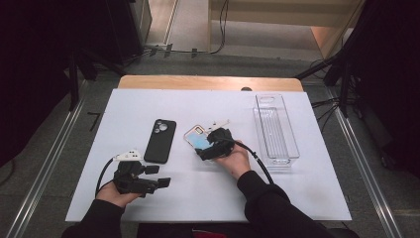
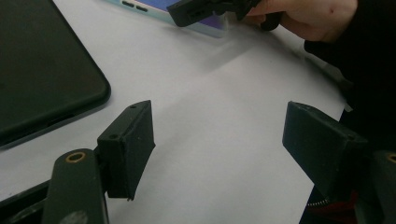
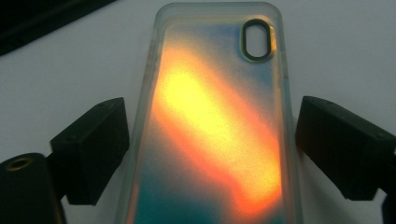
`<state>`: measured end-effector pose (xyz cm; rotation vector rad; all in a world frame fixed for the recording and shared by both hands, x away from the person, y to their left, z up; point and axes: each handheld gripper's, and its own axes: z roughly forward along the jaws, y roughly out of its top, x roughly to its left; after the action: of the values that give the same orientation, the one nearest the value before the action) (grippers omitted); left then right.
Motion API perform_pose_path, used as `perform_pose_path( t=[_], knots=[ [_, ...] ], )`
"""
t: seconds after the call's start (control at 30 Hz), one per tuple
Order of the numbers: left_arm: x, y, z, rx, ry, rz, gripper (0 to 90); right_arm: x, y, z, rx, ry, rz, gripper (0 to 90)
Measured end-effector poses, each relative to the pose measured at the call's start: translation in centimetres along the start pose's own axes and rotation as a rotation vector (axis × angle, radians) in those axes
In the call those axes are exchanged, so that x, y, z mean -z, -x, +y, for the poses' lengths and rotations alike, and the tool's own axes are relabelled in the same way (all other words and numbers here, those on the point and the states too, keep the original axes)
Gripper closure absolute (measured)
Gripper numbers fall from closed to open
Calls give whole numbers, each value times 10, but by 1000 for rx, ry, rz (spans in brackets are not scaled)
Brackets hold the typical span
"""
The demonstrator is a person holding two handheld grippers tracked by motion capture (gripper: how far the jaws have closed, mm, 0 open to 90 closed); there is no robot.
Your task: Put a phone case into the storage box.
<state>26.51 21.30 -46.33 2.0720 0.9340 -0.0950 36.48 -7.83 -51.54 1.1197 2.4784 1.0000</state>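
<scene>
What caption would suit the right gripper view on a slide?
Right gripper straddling an iridescent phone case on the white table, jaws open on either side.

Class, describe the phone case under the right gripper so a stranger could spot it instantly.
On the white table, left of the clear tray, lie two cases. Choose the translucent case between the right gripper jaws: it shimmers orange and teal, while the black case is opaque.
</scene>
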Motion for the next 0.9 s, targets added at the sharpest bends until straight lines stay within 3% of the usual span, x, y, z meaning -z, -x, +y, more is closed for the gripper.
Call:
perform_pose_path(
  t=[0.2, 0.6, 0.73, 0.9],
  knots=[
    [0, 0, 0, 1, 0, 1, 249, -1, -3, -2, 18, 12, -29, 113],
    [0, -1, 0, 10, 0, 2, 249, 0, -1, -2, 20, 11, -17, 151],
    [0, -1, 0, 16, 2, -2, 249, 2, 3, 0, -22, 15, 11, 152],
    [0, -1, 1, 23, 3, -1, 249, 8, 8, 3, -39, 28, 24, 152]
  ],
)
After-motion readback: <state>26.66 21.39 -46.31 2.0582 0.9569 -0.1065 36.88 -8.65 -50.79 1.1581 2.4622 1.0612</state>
